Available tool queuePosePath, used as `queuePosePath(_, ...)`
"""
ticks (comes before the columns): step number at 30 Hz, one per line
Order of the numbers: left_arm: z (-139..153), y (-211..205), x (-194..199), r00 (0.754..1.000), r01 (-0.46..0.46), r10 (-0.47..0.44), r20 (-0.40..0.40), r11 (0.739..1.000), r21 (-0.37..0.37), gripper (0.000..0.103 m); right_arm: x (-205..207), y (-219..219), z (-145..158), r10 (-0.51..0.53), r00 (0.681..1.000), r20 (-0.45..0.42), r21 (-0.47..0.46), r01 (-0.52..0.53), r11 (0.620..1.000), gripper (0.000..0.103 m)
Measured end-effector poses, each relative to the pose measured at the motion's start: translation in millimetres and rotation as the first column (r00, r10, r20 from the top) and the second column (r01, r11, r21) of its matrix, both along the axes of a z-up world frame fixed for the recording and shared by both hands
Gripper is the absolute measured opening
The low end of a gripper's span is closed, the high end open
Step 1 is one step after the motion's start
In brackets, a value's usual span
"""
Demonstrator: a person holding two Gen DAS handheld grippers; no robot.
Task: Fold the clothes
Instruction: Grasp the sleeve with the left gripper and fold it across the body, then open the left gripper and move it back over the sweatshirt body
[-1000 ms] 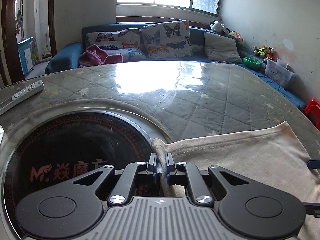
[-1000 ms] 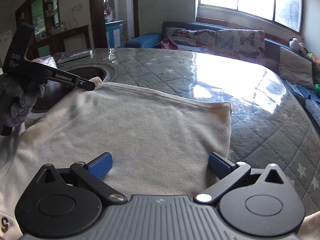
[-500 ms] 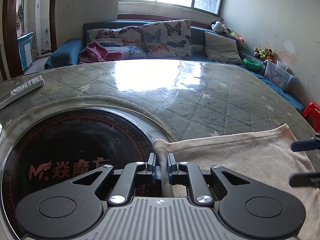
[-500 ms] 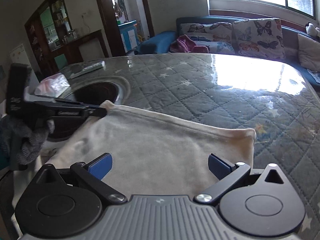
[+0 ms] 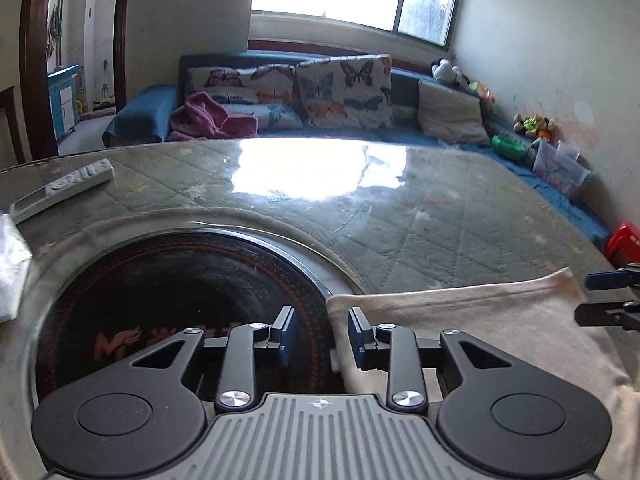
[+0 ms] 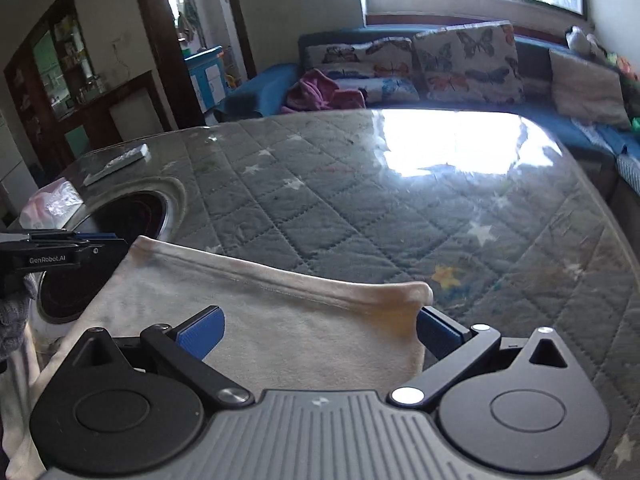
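Note:
A beige garment [image 5: 480, 320] lies flat on the quilted table; it also shows in the right wrist view [image 6: 288, 320]. My left gripper [image 5: 318, 334] is open at the garment's far left corner, whose edge lies loose between the jaws, over the black cooktop. My right gripper [image 6: 320, 330] is open wide around the garment's far right corner, which lies between the fingers. The right gripper's fingers [image 5: 604, 280] show at the right edge of the left wrist view. The left gripper [image 6: 60, 256] shows at the left of the right wrist view.
A round black induction cooktop [image 5: 160, 280] is set into the table [image 5: 400, 208] under the left gripper. A white remote [image 5: 64, 190] and a plastic bag [image 6: 52, 204] lie at the table's left. A blue sofa with butterfly cushions [image 5: 340, 92] stands behind.
My left gripper has opened and let go of the garment corner. My right gripper has moved forward, so the far right corner now sits between its open fingers.

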State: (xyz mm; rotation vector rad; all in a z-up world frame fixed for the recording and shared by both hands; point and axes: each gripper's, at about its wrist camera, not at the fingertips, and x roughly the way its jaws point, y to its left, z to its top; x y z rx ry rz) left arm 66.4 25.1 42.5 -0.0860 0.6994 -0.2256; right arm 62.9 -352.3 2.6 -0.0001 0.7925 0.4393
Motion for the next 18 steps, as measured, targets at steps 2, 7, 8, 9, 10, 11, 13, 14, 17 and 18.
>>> queuePosePath(2,6.3,0.1,-19.3,0.999,0.038,-0.038,0.007,0.999,-0.033,0.033,-10.0,7.1,3.4,0.027,1.0,0.009,-0.003,-0.027,1.0,0.103)
queuePosePath(7,11.1,-15.9,-75.4,0.98,0.197,-0.196,0.02,0.974,-0.112,0.03,-36.6,23.2,3.2,0.081,0.997,0.01,-0.016,-0.08,0.997,0.103)
queuePosePath(8,9.9,-19.2,-84.8,0.975,0.223,-0.222,0.019,0.967,-0.128,0.03,-41.7,25.2,2.8,0.089,0.996,0.007,-0.012,-0.089,0.996,0.103)
queuePosePath(9,7.6,-21.7,-92.0,0.971,0.239,-0.24,0.014,0.961,-0.14,0.03,-46.9,26.8,2.4,0.099,0.995,0.006,-0.009,-0.099,0.995,0.103)
queuePosePath(10,5.1,-23.6,-98.4,0.967,0.252,-0.254,0.009,0.956,-0.151,0.03,-51.4,28.4,1.7,0.107,0.994,0.006,-0.011,-0.107,0.994,0.103)
queuePosePath(11,1.8,-23.0,-101.1,0.968,0.246,-0.249,-0.001,0.957,-0.152,0.03,-58.4,30.7,-0.4,0.115,0.993,0.007,-0.024,-0.115,0.993,0.103)
queuePosePath(13,-4.9,-21.8,-106.6,0.97,0.235,-0.241,-0.023,0.96,-0.153,0.03,-67.5,32.8,-4.1,0.127,0.992,0.002,-0.042,-0.127,0.991,0.103)
queuePosePath(14,-8.2,-21.1,-109.3,0.971,0.229,-0.237,-0.033,0.961,-0.153,0.03,-72.5,33.4,-6.3,0.135,0.991,-0.003,-0.051,-0.135,0.99,0.103)
queuePosePath(17,-16.2,-11.5,-113.4,0.977,0.196,-0.207,-0.051,0.967,-0.163,0.026,-87.0,32.2,-12.6,0.144,0.99,-0.009,-0.082,-0.144,0.986,0.103)
queuePosePath(18,-16.8,-8.1,-115.5,0.979,0.185,-0.195,-0.049,0.969,-0.163,0.025,-89.4,30.4,-14.7,0.139,0.99,-0.015,-0.088,-0.14,0.986,0.103)
